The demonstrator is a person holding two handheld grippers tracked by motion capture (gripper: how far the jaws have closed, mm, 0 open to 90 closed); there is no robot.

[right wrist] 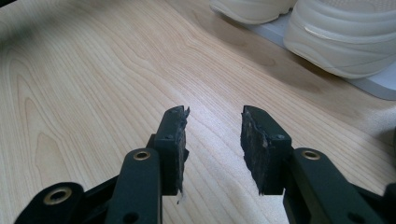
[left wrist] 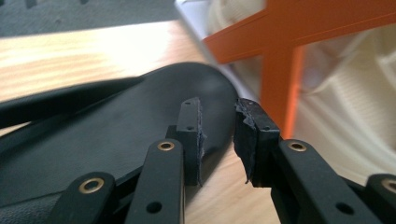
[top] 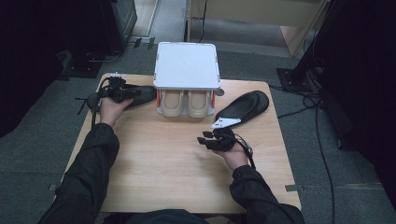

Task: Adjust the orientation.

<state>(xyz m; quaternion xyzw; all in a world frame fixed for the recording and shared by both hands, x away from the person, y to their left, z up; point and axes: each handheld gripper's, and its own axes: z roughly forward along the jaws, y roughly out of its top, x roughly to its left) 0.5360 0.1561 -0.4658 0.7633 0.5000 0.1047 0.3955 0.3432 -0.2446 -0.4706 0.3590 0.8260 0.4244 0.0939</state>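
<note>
L gripper (left wrist: 217, 140): jaws narrow, straddling edge of L black insole (left wrist: 116, 135); pads look not yet pressing, gap visible.
L black insole: flat on table (top: 154, 158), left of shoe rack (top: 187, 65), tip near orange frame (left wrist: 280, 60).
R gripper (right wrist: 212, 140): half open, empty, hovering over bare wood.
R black insole (top: 245, 106): right of rack, untouched.
White sneakers (top: 187, 103): on rack's lower shelf.
Risk: thin flexible edge may slip out when lifted; shallow bite, jaw could scrape table or bump frame.
</note>
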